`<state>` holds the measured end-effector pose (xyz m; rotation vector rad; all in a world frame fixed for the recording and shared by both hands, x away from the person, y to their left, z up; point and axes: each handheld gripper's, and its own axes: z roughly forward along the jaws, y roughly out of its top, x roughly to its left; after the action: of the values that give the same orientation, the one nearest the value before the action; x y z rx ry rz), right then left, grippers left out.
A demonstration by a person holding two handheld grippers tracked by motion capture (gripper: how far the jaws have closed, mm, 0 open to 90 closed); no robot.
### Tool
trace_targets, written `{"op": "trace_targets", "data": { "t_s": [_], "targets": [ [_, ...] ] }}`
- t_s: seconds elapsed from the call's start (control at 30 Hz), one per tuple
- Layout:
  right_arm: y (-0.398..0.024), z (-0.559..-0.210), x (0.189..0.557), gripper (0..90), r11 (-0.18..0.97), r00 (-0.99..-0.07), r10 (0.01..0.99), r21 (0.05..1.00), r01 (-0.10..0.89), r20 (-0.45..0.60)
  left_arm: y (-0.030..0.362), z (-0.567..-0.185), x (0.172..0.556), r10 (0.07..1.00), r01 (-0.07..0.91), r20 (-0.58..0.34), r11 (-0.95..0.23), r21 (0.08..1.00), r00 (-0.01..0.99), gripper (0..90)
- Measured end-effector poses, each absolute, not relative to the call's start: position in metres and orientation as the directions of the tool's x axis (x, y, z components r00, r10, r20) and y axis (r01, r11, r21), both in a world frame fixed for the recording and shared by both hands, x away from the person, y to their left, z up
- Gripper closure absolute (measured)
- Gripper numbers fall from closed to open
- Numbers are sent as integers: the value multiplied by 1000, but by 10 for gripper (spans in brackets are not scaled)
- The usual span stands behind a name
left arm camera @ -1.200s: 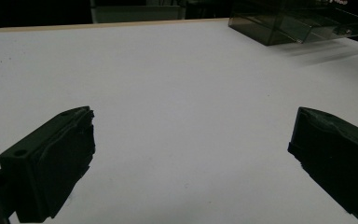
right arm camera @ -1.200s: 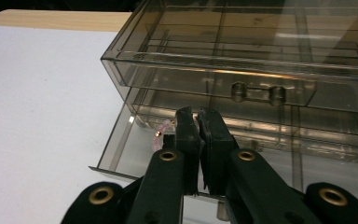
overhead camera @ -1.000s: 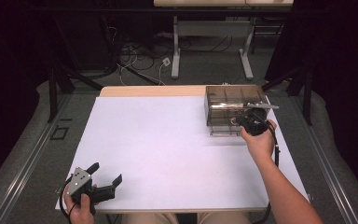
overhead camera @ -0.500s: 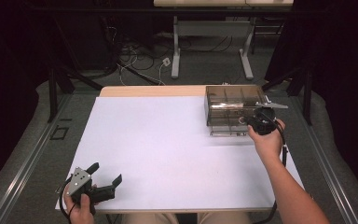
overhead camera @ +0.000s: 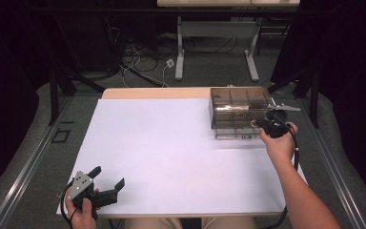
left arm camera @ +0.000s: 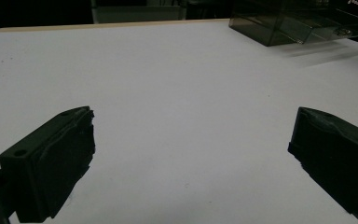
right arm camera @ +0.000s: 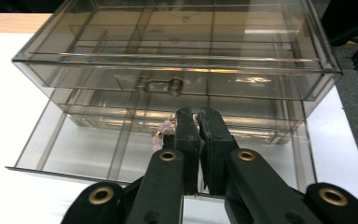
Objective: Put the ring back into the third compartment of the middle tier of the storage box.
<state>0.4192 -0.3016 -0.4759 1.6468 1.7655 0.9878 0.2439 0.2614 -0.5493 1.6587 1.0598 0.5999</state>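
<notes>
White table (overhead camera: 171, 157) spans the high view, bare across its middle. Smoky clear drawer box (overhead camera: 240, 107) sits at the table's far right corner; its lower drawer (right arm camera: 121, 149) is pulled out toward you, upper drawer shut with its small handle (right arm camera: 160, 86) showing. Your right gripper (overhead camera: 269, 125) is at the front of that open drawer, jaws pressed almost together over it; can't tell if anything is pinched. A pink beaded bracelet (right arm camera: 161, 134) lies in the drawer just beside the left jaw tip. Your left gripper (overhead camera: 106, 181) rests at the near left table edge, jaws spread wide, nothing between them.
</notes>
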Motion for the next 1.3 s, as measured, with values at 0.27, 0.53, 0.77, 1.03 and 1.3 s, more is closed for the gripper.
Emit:
{"op": "trace_targets", "data": {
  "t_s": [0.27,0.53,0.77,1.03,1.3],
  "targets": [
    [-310,-479,420,871,-26,-86,991,789,613,100,262,-549,244,869,353,-112,-76,933,483,4],
    [-317,-483,421,871,-33,-70,993,788,615,97,261,-550,245,867,355,-105,-86,931,488,3],
    [-325,-487,422,871,-49,-43,994,777,627,98,261,-550,245,868,354,-108,-82,932,485,4],
    [-329,-490,424,871,-59,-30,995,773,631,100,262,-550,244,871,355,-109,-79,932,480,4],
    [-330,-494,427,871,-71,-12,995,769,635,102,262,-551,244,873,361,-109,-80,929,475,4]
  ]
}}
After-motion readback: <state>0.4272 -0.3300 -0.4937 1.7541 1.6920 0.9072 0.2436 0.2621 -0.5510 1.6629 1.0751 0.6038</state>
